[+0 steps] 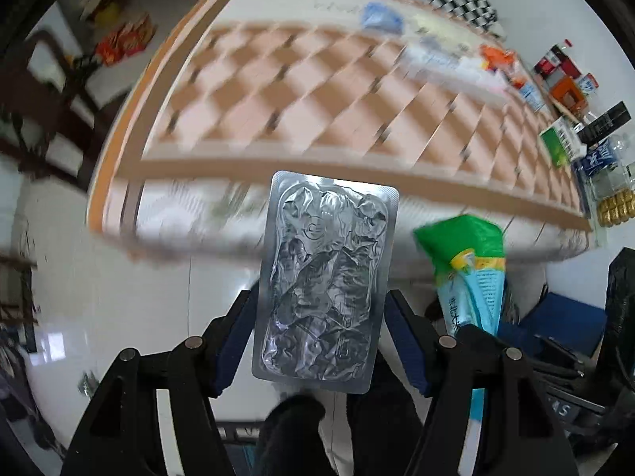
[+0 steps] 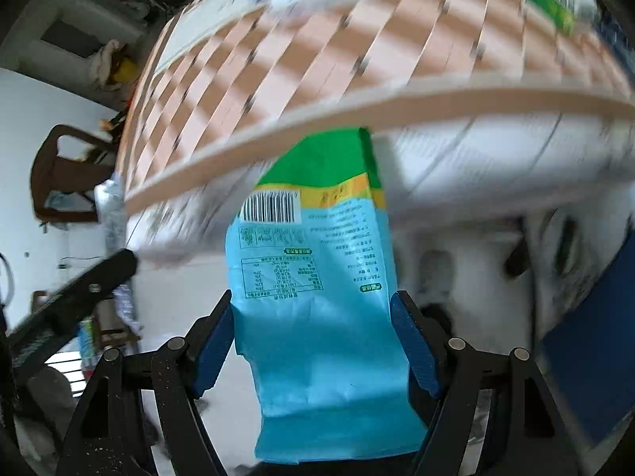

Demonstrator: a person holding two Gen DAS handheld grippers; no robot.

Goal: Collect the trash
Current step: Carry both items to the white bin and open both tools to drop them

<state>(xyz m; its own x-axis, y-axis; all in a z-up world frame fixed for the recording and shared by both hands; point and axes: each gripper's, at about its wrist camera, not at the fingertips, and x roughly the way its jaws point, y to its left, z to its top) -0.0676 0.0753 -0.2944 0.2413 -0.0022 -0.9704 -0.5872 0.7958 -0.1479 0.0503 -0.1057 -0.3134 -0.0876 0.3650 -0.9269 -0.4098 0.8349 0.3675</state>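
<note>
My left gripper [image 1: 320, 297] is shut on a crumpled silver blister pack [image 1: 325, 277], its blue pads pressing on the pack's two long edges, and holds it upright in the air in front of the table edge. In the right wrist view, my right gripper [image 2: 313, 297] is shut on a blue and green snack packet [image 2: 317, 277] with a barcode, gripped by its sides. That packet [image 1: 472, 261] shows at the right of the left wrist view. The blister pack [image 2: 111, 206] appears blurred at the left of the right wrist view.
The table [image 1: 238, 170] with a peach checked cloth fills the background. On its far side lie a blue crumpled thing [image 1: 381, 18], an orange wrapper [image 1: 496, 57], a green box [image 1: 559, 144] and bottles. A brown chair [image 2: 59, 174] stands left; a dark blue object [image 2: 587, 337] lies right.
</note>
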